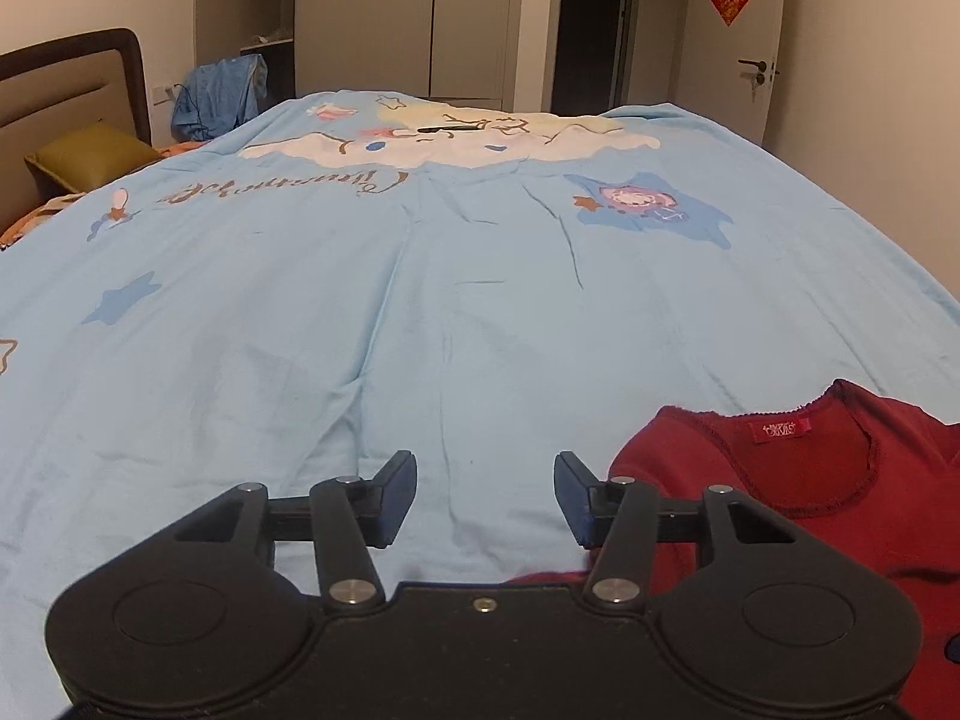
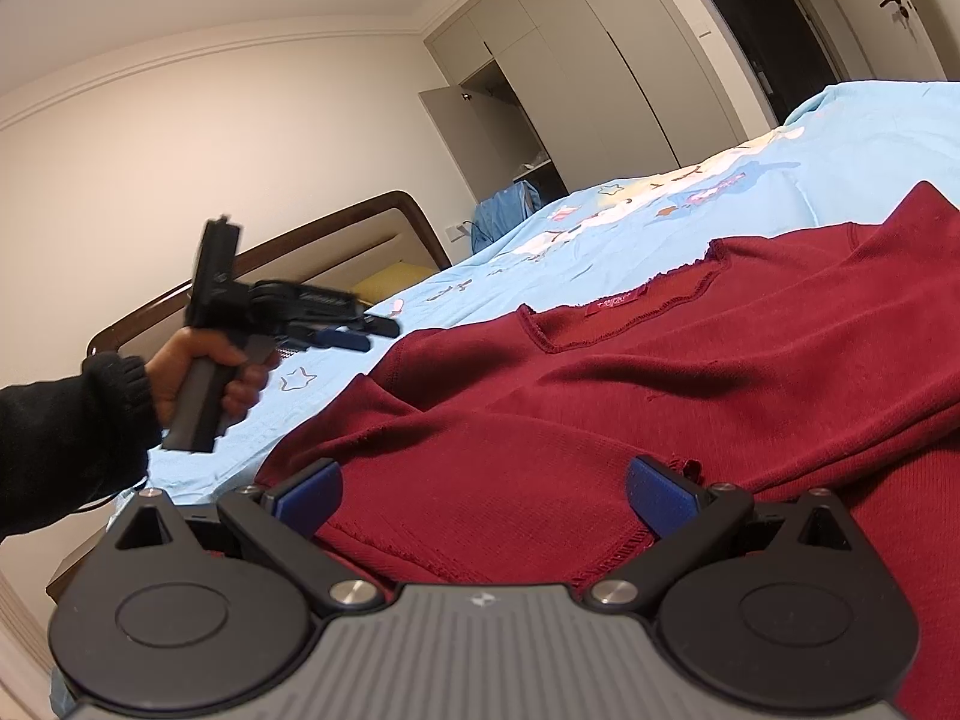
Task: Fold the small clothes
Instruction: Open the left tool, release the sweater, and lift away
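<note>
A dark red small top (image 2: 660, 372) lies spread on the light blue bedspread (image 2: 870, 132), neckline and red label facing up. In the left wrist view the same top (image 1: 810, 468) fills the lower right. My left gripper (image 1: 485, 495) hovers open over bare bedspread (image 1: 420, 300), just left of the top's shoulder, holding nothing. The right wrist view shows that left gripper (image 2: 378, 333) from the side, blurred, held by a hand in a black sleeve. My right gripper (image 2: 483, 495) is open, its blue pads either side of a folded sleeve edge of the top.
A brown headboard (image 1: 72, 84) and an olive pillow (image 1: 90, 156) stand at the left of the bed. Blue cloth (image 1: 219, 96) hangs beyond the bed near an open wardrobe (image 1: 384, 18). A white door (image 1: 738, 42) is at the back right.
</note>
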`<state>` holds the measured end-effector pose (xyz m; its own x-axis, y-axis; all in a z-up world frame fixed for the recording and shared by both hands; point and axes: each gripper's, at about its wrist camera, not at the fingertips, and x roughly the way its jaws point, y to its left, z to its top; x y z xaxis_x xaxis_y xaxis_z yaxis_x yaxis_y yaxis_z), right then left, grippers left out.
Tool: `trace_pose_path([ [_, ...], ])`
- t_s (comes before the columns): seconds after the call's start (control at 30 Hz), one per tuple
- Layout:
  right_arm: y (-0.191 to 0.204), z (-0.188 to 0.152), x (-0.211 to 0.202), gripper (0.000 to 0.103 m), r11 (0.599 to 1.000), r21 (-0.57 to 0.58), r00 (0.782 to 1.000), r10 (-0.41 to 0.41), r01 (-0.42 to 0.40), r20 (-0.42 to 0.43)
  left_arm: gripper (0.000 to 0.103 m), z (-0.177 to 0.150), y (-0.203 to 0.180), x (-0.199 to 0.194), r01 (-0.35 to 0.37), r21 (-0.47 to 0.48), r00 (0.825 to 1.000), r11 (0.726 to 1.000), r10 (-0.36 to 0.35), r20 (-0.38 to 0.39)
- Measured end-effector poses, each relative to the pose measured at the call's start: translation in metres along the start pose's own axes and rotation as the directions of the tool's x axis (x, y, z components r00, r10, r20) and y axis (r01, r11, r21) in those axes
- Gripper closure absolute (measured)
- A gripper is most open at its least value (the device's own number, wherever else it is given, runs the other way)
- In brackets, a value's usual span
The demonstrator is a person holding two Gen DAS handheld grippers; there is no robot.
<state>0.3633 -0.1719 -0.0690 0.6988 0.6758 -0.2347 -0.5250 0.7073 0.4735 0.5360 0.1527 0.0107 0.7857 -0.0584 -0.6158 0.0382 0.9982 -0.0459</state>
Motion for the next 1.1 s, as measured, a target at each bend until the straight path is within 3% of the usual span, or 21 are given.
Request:
trace_pose_path([
  [0.1, 0.001, 0.0, 0.001, 0.0, 1.0, -0.005, 1.0, -0.005, 0.005, -0.002, 0.033, -0.011, 0.011, -0.014, 0.021, -0.029, 1.0, 0.999, -0.021, -0.002],
  [0.27, 0.003, -0.001, 0.003, 0.0, 1.0, -0.013, 1.0, -0.013, 0.013, -0.004, 0.034, -0.031, 0.021, -0.015, 0.016, -0.04, 0.996, 0.999, -0.02, -0.088],
  [0.37, 0.005, 0.0, 0.004, 0.0, 1.0, -0.02, 1.0, -0.02, 0.02, -0.008, 0.036, -0.044, 0.036, -0.009, 0.038, -0.113, 0.988, 0.993, -0.055, -0.148],
  [0.43, 0.006, 0.0, 0.005, 0.0, 0.999, -0.023, 1.0, -0.023, 0.023, -0.01, 0.041, -0.05, 0.047, -0.004, 0.084, -0.204, 0.978, 0.975, -0.12, -0.173],
  [0.53, 0.007, 0.0, 0.005, 0.0, 0.999, -0.03, 0.999, -0.031, 0.031, -0.013, 0.059, -0.055, 0.046, -0.001, 0.159, -0.255, 0.965, 0.954, -0.205, -0.164],
  [0.6, 0.008, 0.0, 0.005, 0.0, 0.999, -0.039, 0.999, -0.039, 0.038, -0.017, 0.087, -0.055, 0.04, -0.001, 0.192, -0.243, 0.96, 0.951, -0.234, -0.157],
  [0.63, 0.008, 0.0, 0.006, 0.0, 0.998, -0.043, 0.999, -0.042, 0.041, -0.019, 0.094, -0.056, 0.038, -0.004, 0.192, -0.231, 0.963, 0.954, -0.228, -0.141],
  [0.77, 0.008, 0.0, 0.008, 0.0, 0.997, -0.053, 0.999, -0.05, 0.048, -0.022, 0.097, -0.055, 0.023, -0.033, 0.105, -0.151, 0.994, 0.983, -0.104, 0.017],
  [0.87, 0.008, 0.0, 0.009, 0.0, 0.997, -0.06, 0.999, -0.047, 0.045, -0.025, 0.097, -0.058, 0.02, -0.056, -0.034, -0.151, 0.99, 0.988, 0.054, 0.131],
  [0.93, 0.008, -0.001, 0.01, 0.0, 0.997, -0.066, 0.998, -0.051, 0.049, -0.028, 0.097, -0.062, 0.016, -0.058, -0.077, -0.153, 0.986, 0.985, 0.098, 0.133],
  [1.0, 0.008, 0.0, 0.011, 0.0, 0.996, -0.068, 0.998, -0.052, 0.05, -0.029, 0.097, -0.066, 0.012, -0.049, -0.12, -0.125, 0.988, 0.985, 0.13, 0.083],
  [1.1, 0.008, 0.0, 0.011, 0.0, 0.996, -0.069, 0.998, -0.053, 0.051, -0.03, 0.096, -0.074, 0.016, -0.034, -0.134, -0.14, 0.989, 0.981, 0.141, 0.037],
])
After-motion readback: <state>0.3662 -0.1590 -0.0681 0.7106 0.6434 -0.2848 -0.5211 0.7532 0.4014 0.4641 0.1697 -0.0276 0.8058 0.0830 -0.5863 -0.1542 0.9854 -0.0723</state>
